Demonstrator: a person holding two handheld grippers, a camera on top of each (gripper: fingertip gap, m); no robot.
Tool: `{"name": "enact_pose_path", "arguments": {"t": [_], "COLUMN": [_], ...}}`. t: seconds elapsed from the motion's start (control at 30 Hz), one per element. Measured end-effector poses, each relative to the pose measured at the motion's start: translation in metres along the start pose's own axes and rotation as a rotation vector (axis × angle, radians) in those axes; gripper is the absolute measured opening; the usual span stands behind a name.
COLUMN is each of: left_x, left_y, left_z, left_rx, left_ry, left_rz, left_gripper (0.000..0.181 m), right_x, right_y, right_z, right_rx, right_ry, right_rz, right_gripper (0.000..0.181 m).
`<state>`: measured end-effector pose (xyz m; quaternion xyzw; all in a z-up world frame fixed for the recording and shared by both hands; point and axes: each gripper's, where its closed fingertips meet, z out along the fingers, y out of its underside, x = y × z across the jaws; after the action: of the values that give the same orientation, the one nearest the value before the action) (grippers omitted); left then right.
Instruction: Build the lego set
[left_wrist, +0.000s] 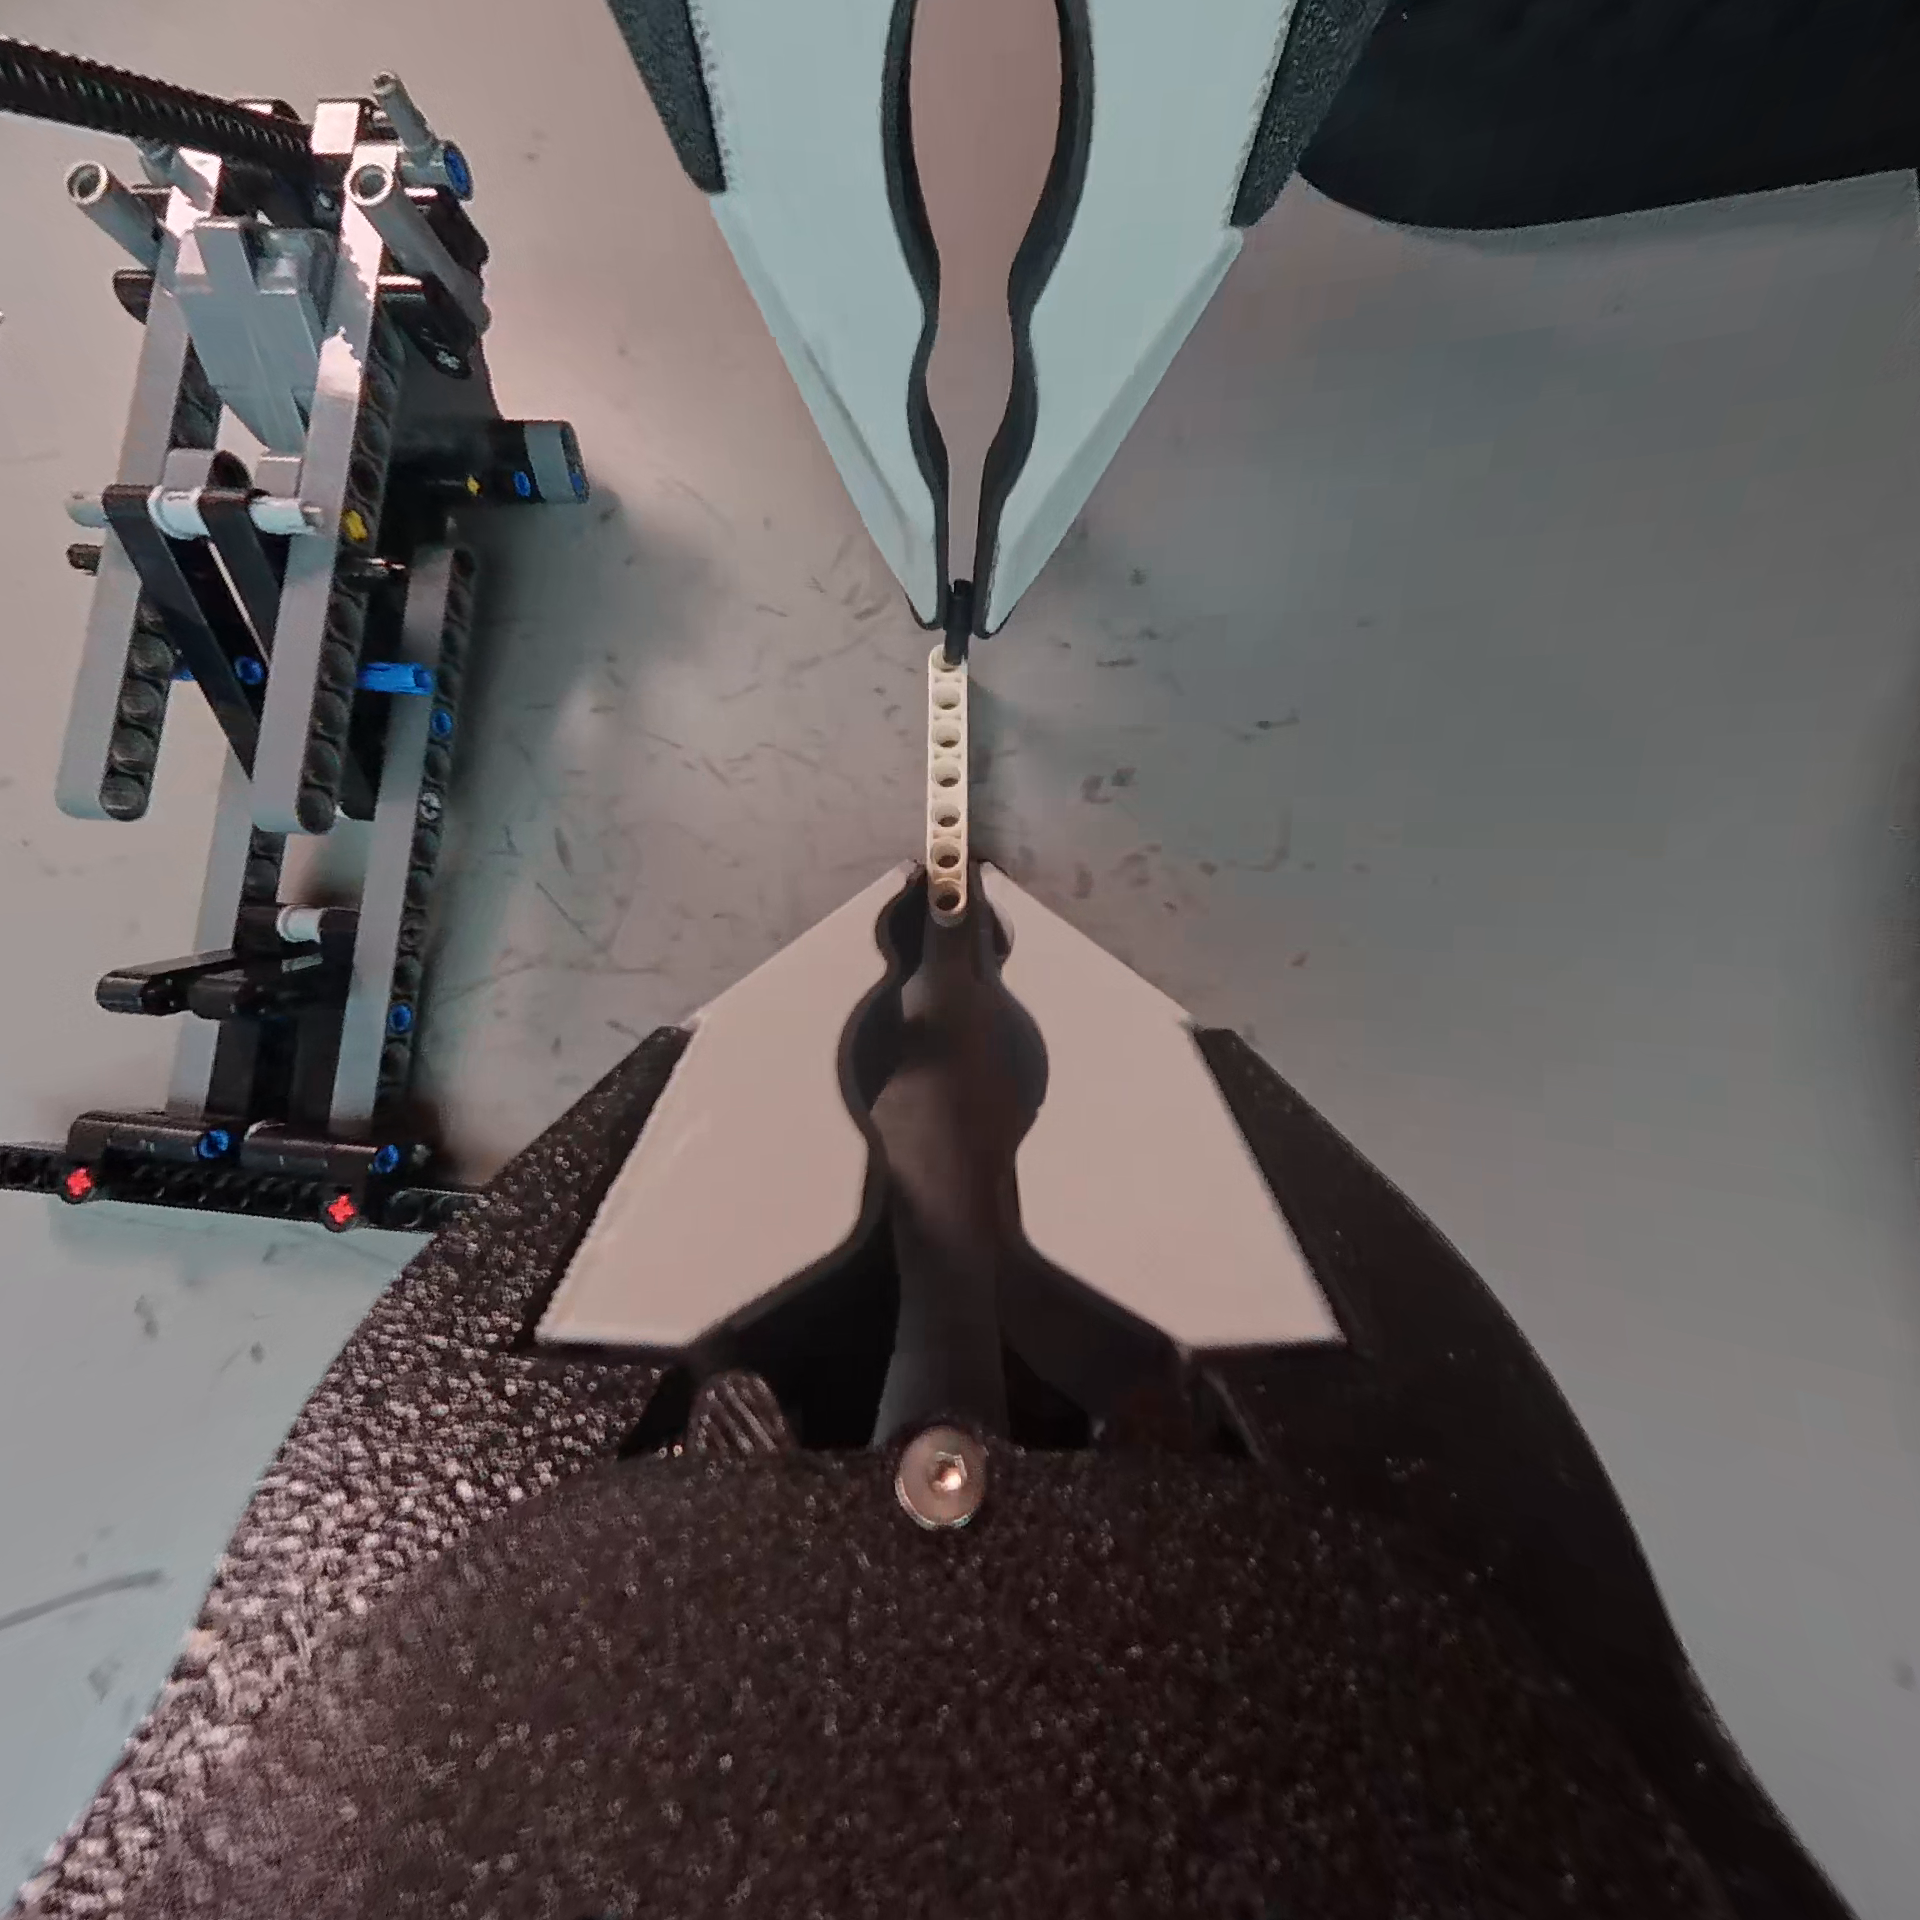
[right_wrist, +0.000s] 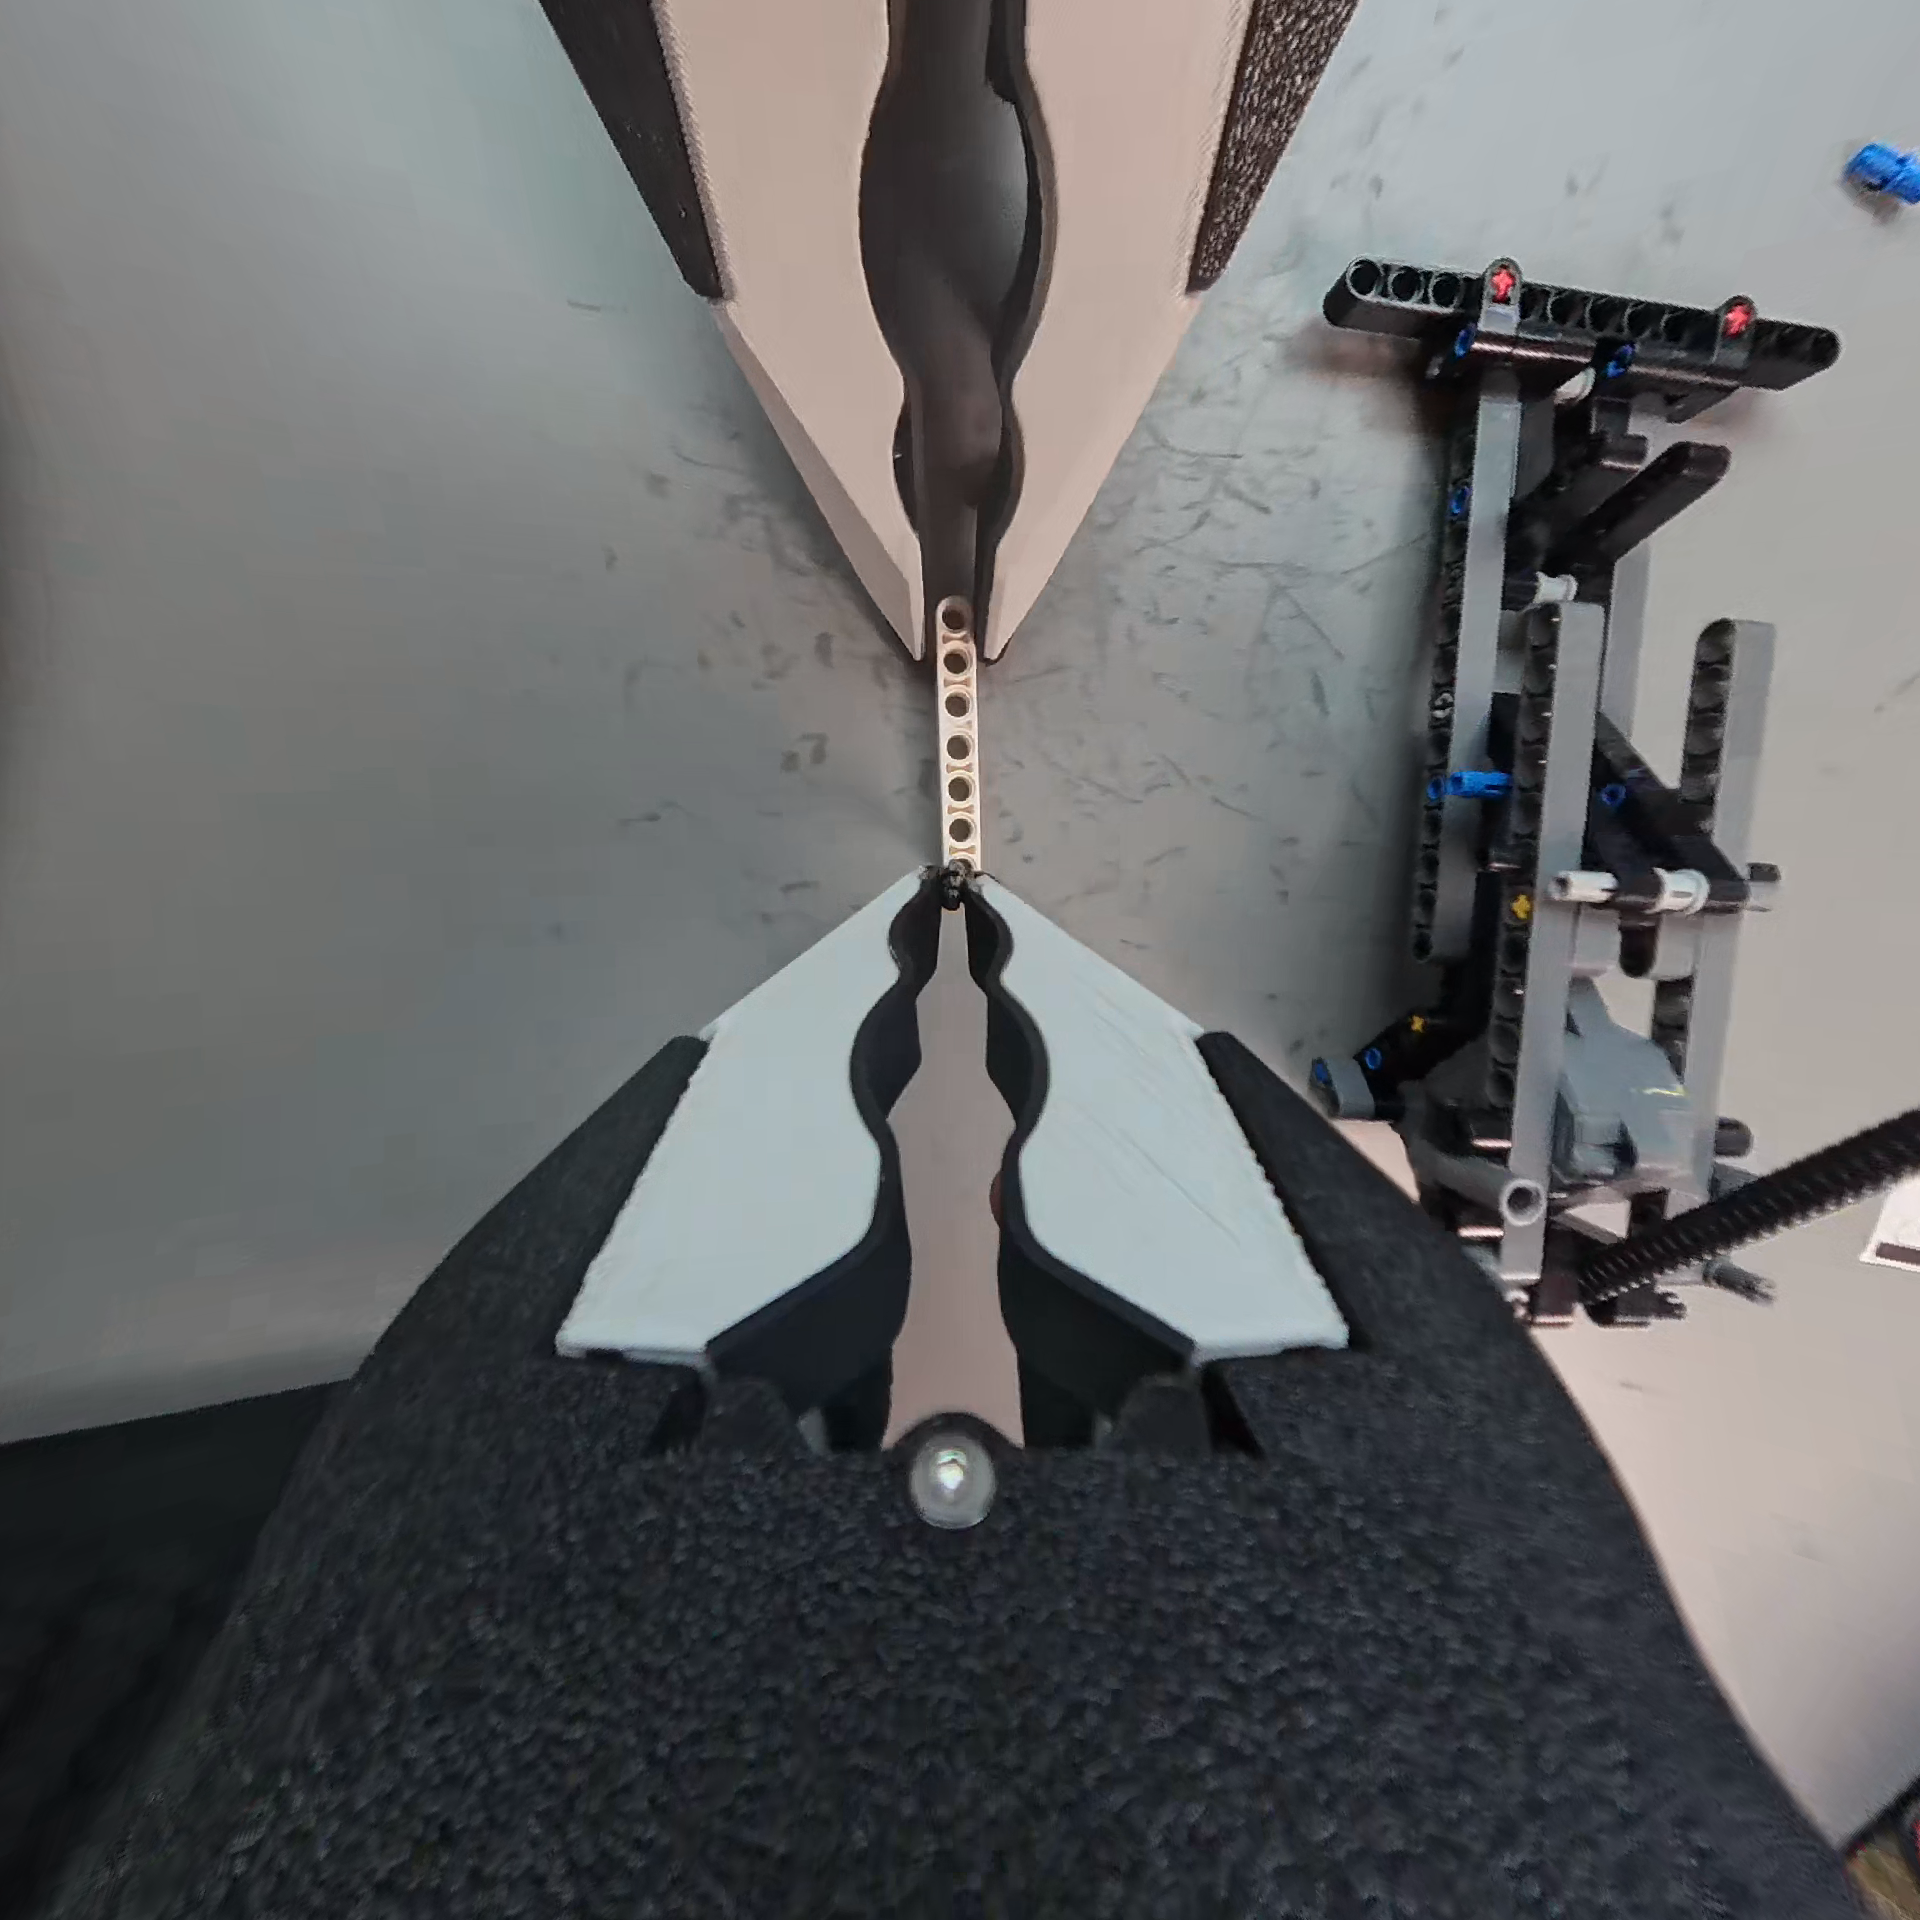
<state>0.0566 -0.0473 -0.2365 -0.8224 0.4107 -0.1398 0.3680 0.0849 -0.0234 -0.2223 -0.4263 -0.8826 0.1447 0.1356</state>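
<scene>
A thin white lego beam with a row of holes (left_wrist: 945, 769) is held in the air between my two grippers, above the grey table. My left gripper (left_wrist: 948, 883) is shut on the near end of the beam. It also shows at the top of the right wrist view (right_wrist: 954, 634). My right gripper (right_wrist: 954, 891) is shut on a small black pin (right_wrist: 953, 878) that sits at the hole in the beam's (right_wrist: 957, 748) other end. In the left wrist view the right gripper (left_wrist: 961, 618) comes in from the top, with the black pin (left_wrist: 961, 601) between its tips.
A partly built black and grey lego frame with blue and red pins (left_wrist: 281, 623) lies on the table at the left, and it shows at the right in the right wrist view (right_wrist: 1590, 779). A black ribbed hose (right_wrist: 1766, 1195) runs from it. A loose blue pin (right_wrist: 1883, 171) lies at the far right. About 5 cm separates my left fingertips from my right.
</scene>
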Motion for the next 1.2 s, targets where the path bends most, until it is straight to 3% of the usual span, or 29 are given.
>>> {"name": "enact_pose_path", "arguments": {"t": [0.63, 1.2], "left_x": [0.0000, 0.0002], "left_y": [0.0005, 0.0010], "left_z": [0.0002, -0.0001], "left_rx": [-0.002, -0.003], "left_ry": [-0.008, -0.014], "left_rz": [-0.003, -0.037], "left_gripper": [0.009, 0.009], "right_x": [0.0036, 0.0027], "right_y": [0.0004, 0.0017], "right_z": [0.0035, 0.0040], "right_rx": [-0.201, -0.216], "right_ry": [-0.160, -0.160], "right_rz": [-0.067, -0.110], "right_gripper": [0.004, 0.003]}}
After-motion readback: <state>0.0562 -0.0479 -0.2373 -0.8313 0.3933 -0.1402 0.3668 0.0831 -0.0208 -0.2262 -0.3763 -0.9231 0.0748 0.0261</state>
